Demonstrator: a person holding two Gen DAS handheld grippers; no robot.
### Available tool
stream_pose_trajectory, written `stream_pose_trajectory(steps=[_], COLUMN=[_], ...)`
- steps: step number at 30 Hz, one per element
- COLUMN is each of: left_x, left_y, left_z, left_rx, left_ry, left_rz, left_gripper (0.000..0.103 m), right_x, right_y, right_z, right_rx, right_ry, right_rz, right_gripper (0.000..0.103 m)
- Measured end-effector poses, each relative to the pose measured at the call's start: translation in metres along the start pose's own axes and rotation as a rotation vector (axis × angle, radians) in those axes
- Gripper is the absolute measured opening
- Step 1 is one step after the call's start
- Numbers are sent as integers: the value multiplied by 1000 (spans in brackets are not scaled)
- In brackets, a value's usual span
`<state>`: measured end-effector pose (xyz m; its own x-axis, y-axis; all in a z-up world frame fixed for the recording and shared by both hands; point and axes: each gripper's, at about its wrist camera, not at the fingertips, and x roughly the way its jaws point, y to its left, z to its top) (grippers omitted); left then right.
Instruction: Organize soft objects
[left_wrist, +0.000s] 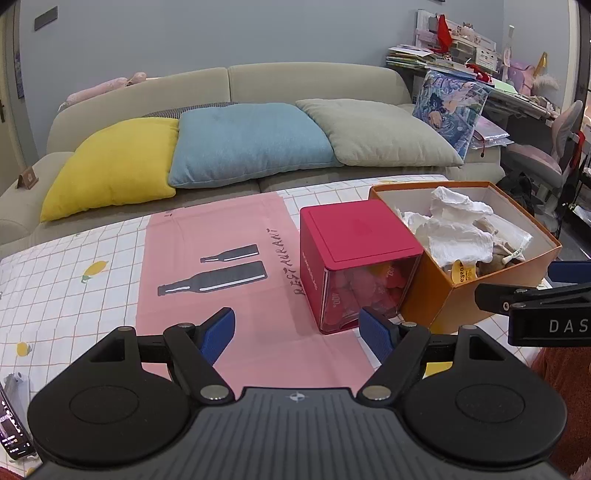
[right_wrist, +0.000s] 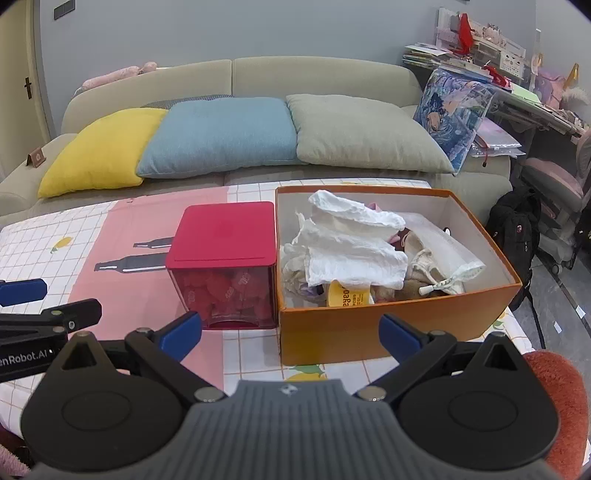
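An orange box (right_wrist: 388, 332) (left_wrist: 439, 299) stands on the table, filled with crumpled white cloths (right_wrist: 351, 243) (left_wrist: 458, 229), beige pouches and a yellow-labelled item (right_wrist: 347, 295). Touching its left side is a red cube container (right_wrist: 225, 236) (left_wrist: 351, 236) with a clear front showing red pieces inside. My left gripper (left_wrist: 297, 328) is open over the pink mat, just in front and left of the red cube, nothing between its blue pads. My right gripper (right_wrist: 291, 328) is open in front of the orange box, empty. Each gripper's fingers show at the edge of the other's view.
The table carries a checked cloth and a pink mat (left_wrist: 207, 258) with bottle prints. Behind it is a beige sofa (right_wrist: 236, 74) with yellow, blue and grey cushions. A cluttered desk (right_wrist: 517, 81), pink chair and black backpack (right_wrist: 513, 229) stand at right. A phone (left_wrist: 11, 428) lies at the table's near left.
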<state>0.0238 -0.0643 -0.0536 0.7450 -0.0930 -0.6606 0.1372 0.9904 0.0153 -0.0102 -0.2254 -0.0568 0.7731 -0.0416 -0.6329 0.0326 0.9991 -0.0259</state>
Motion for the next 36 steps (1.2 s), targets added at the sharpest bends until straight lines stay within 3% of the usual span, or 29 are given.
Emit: stream_pose_trajectory(steps=[36], left_x=[-6], left_y=[-3], left_z=[2], left_rx=[12], left_ry=[-14], left_rz=[10], left_gripper=[89], right_x=[-2], right_y=[0], right_z=[0], right_rx=[2], right_ry=[6], right_rz=[7], right_gripper=[100])
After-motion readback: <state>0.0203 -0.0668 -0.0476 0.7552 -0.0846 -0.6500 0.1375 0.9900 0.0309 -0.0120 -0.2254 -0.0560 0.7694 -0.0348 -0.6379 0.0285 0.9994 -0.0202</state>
